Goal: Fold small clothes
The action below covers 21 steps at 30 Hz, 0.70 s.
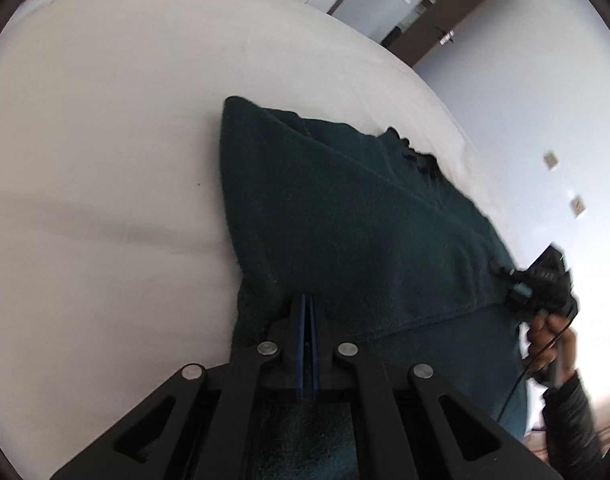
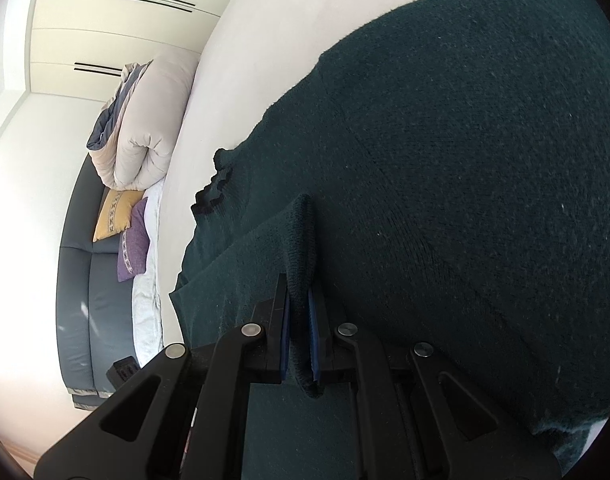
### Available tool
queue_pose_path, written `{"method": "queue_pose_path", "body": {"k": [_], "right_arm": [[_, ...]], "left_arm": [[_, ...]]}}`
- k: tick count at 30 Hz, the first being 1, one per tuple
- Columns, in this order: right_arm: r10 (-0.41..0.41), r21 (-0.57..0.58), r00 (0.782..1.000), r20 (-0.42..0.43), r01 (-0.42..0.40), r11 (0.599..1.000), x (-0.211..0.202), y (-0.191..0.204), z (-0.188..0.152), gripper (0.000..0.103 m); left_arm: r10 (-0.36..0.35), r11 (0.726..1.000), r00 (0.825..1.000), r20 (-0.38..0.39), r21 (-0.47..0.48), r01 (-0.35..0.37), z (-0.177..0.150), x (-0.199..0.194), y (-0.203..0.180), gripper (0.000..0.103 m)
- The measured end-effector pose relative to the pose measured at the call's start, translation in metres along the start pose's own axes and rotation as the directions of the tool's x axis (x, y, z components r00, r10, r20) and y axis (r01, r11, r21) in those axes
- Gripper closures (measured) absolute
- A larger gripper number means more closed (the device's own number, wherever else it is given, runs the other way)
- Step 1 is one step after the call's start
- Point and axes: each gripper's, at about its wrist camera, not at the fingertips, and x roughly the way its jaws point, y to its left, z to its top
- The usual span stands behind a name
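Note:
A dark green knitted sweater (image 1: 365, 220) lies spread on the white bed (image 1: 105, 160), with one layer folded over itself. At its near edge my left gripper (image 1: 307, 300) is shut, its blue pads pressed together with the tips sunk in the cloth where the folded layer's edge meets them. In the right wrist view the sweater (image 2: 465, 160) fills the frame. My right gripper (image 2: 301, 280) is shut on a thick ribbed fold of it that stands up between the pads. The right gripper (image 1: 505, 272) also shows in the left wrist view at the sweater's right side, held by a hand (image 1: 545, 332).
A rolled duvet (image 2: 145, 128) lies at the bed's head, with a yellow cushion (image 2: 113, 216) and a purple cushion (image 2: 133, 240) against a grey padded headboard (image 2: 85, 280). White wardrobe doors stand behind. A white wall (image 1: 545, 120) runs close along the bed's right side.

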Motion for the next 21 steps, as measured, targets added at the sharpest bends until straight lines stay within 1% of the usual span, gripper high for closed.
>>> {"method": "queue_pose_path", "body": {"k": [1, 3, 4, 5, 6, 7, 8, 9, 10, 11, 12, 13, 15, 17, 20, 21], "right_arm": [[0.003, 0.001, 1.000, 0.000, -0.003, 1.000, 0.000, 0.000, 0.000, 0.096], [0.009, 0.002, 1.000, -0.002, -0.009, 1.000, 0.002, 0.001, -0.002, 0.096], [0.018, 0.011, 1.000, -0.002, -0.018, 1.000, 0.002, 0.001, -0.002, 0.096], [0.028, 0.023, 1.000, -0.001, -0.028, 0.999, 0.003, -0.001, -0.002, 0.096], [0.042, 0.038, 0.999, 0.002, -0.042, 0.998, 0.006, -0.003, -0.002, 0.096], [0.048, 0.046, 0.999, 0.005, -0.049, 0.998, 0.007, -0.004, -0.002, 0.096], [0.053, 0.052, 0.999, 0.010, -0.053, 0.997, 0.009, -0.004, -0.002, 0.096], [0.054, 0.055, 0.998, 0.012, -0.055, 0.997, 0.010, -0.004, -0.002, 0.096], [0.054, 0.057, 0.998, 0.014, -0.055, 0.997, 0.011, -0.003, -0.002, 0.096], [0.055, 0.055, 0.998, 0.014, -0.056, 0.997, 0.011, -0.003, -0.001, 0.096], [0.059, 0.052, 0.998, 0.012, -0.060, 0.997, 0.012, -0.002, -0.001, 0.096], [0.065, 0.052, 0.998, 0.010, -0.065, 0.997, 0.012, -0.002, -0.001, 0.096], [0.086, 0.059, 0.996, 0.007, -0.087, 0.994, 0.010, -0.005, 0.000, 0.096], [0.101, 0.067, 0.995, 0.015, -0.102, 0.993, 0.010, -0.007, -0.001, 0.096], [0.100, 0.071, 0.995, 0.029, -0.101, 0.992, 0.005, -0.007, -0.003, 0.095], [0.098, 0.076, 0.995, 0.034, -0.100, 0.992, 0.000, -0.007, -0.004, 0.095]], "left_arm": [[-0.029, 0.999, 1.000, 0.005, -0.017, 0.029, 0.003, -0.003, 0.002, 0.101], [-0.131, 0.991, 0.991, 0.042, -0.028, 0.132, 0.014, -0.010, -0.002, 0.098], [-0.188, 0.980, 0.980, 0.060, -0.049, 0.191, 0.021, -0.013, -0.002, 0.091], [-0.247, 0.964, 0.965, 0.087, -0.075, 0.254, 0.031, -0.014, 0.000, 0.067], [-0.258, 0.959, 0.961, 0.103, -0.094, 0.268, 0.040, -0.012, 0.003, 0.035], [-0.248, 0.959, 0.963, 0.104, -0.117, 0.260, 0.048, -0.005, 0.007, 0.025], [-0.240, 0.956, 0.966, 0.092, -0.152, 0.252, 0.055, 0.004, 0.014, 0.026], [-0.246, 0.948, 0.967, 0.069, -0.192, 0.254, 0.058, 0.016, 0.022, 0.030], [-0.250, 0.943, 0.966, 0.065, -0.211, 0.258, 0.058, 0.022, 0.028, 0.035], [-0.250, 0.941, 0.965, 0.075, -0.218, 0.261, 0.056, 0.025, 0.033, 0.042], [-0.258, 0.937, 0.962, 0.086, -0.219, 0.271, 0.052, 0.023, 0.036, 0.047], [-0.269, 0.933, 0.958, 0.093, -0.221, 0.284, 0.049, 0.022, 0.039, 0.049], [-0.282, 0.925, 0.955, 0.095, -0.237, 0.297, 0.041, 0.019, 0.045, 0.058], [-0.295, 0.920, 0.951, 0.093, -0.240, 0.309, 0.033, 0.017, 0.047, 0.058], [-0.283, 0.933, 0.956, 0.074, -0.211, 0.292, 0.021, 0.005, 0.041, 0.057], [-0.281, 0.937, 0.958, 0.065, -0.198, 0.288, 0.018, 0.004, 0.035, 0.056]]}}
